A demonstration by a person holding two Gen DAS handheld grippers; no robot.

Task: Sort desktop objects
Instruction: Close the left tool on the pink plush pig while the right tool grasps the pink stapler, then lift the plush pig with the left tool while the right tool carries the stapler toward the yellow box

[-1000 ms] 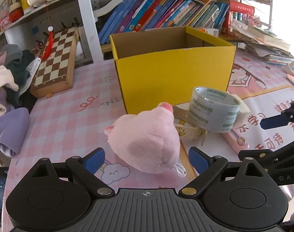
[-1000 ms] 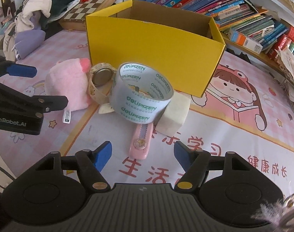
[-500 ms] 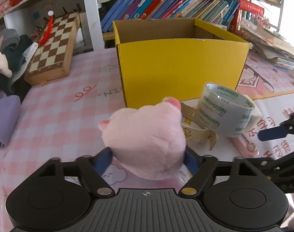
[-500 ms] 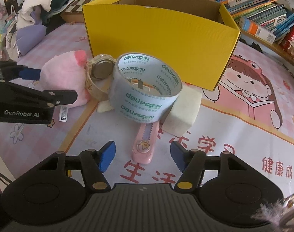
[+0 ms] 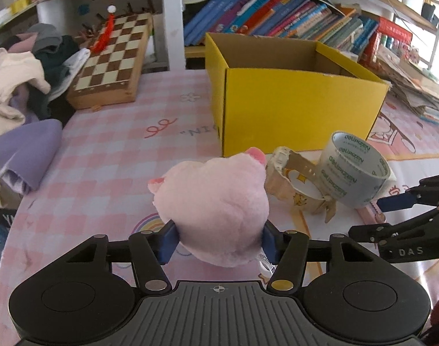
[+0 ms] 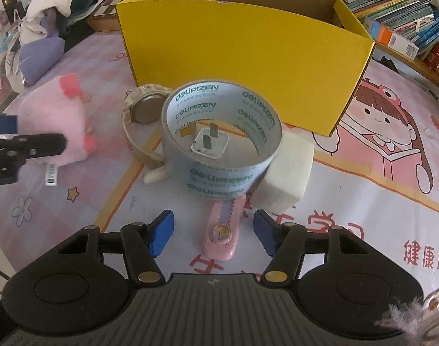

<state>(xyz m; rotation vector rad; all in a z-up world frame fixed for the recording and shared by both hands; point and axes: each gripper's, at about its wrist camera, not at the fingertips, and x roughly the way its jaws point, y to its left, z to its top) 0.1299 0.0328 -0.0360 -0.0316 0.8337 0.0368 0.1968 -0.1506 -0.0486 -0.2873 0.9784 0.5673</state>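
My left gripper (image 5: 219,243) is shut on a pink plush toy (image 5: 213,207), squeezing its sides; the toy also shows at the left of the right wrist view (image 6: 57,124). An open yellow cardboard box (image 5: 294,109) stands behind it. My right gripper (image 6: 213,230) is open, its pads either side of a pink utility knife (image 6: 222,227). A roll of clear tape (image 6: 219,141) stands just beyond, with a white plug (image 6: 209,142) inside. A beige wristwatch (image 6: 141,112) lies to its left and a white foam block (image 6: 285,176) to its right.
A chessboard box (image 5: 112,60) and a heap of clothes (image 5: 20,72) lie at the far left. Bookshelves (image 5: 277,20) run behind the box. A pile of books and papers (image 5: 412,86) sits at the far right. The table has a pink cartoon cover (image 6: 392,144).
My left gripper moved forward around the plush toy and closed on it. My right gripper moved closer to the tape roll and knife, still open.
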